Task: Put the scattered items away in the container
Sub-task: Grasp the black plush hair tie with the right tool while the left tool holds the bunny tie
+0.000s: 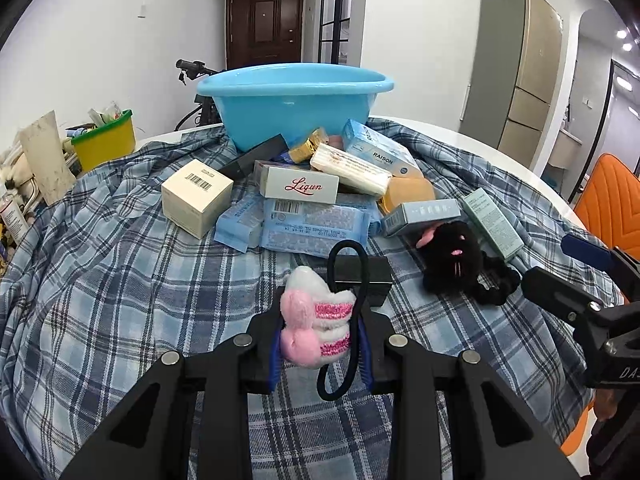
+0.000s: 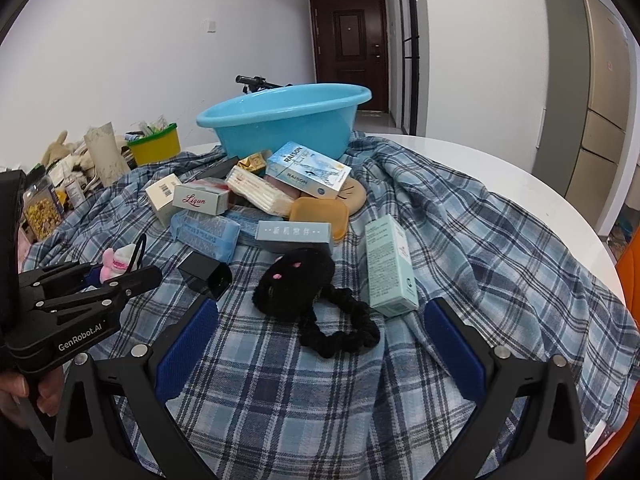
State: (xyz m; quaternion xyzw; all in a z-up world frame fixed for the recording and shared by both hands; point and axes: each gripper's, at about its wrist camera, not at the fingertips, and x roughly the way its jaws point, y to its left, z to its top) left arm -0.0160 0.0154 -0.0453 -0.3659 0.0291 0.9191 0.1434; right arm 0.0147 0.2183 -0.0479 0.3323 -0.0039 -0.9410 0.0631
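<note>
Early going: left gripper [image 1: 320,332] clamps the pink plush hair tie [image 1: 316,320], right gripper [image 2: 320,344] gapes empty, boxes litter the bench [image 2: 500,160], blue basin [image 2: 280,120] looks empty.

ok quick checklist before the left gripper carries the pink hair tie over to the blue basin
1. Left gripper shut on pink plush hair tie: ok.
2. Elastic loop hangs free below the jaws, may snag: not ok.
3. Blue basin upright, mouth open: ok.
4. Room inside the basin: cannot tell.
5. Box pile, topped by the Ligun box, sits between gripper and basin, so lift over it: not ok.
6. Right gripper open, off to the side: ok.
</note>
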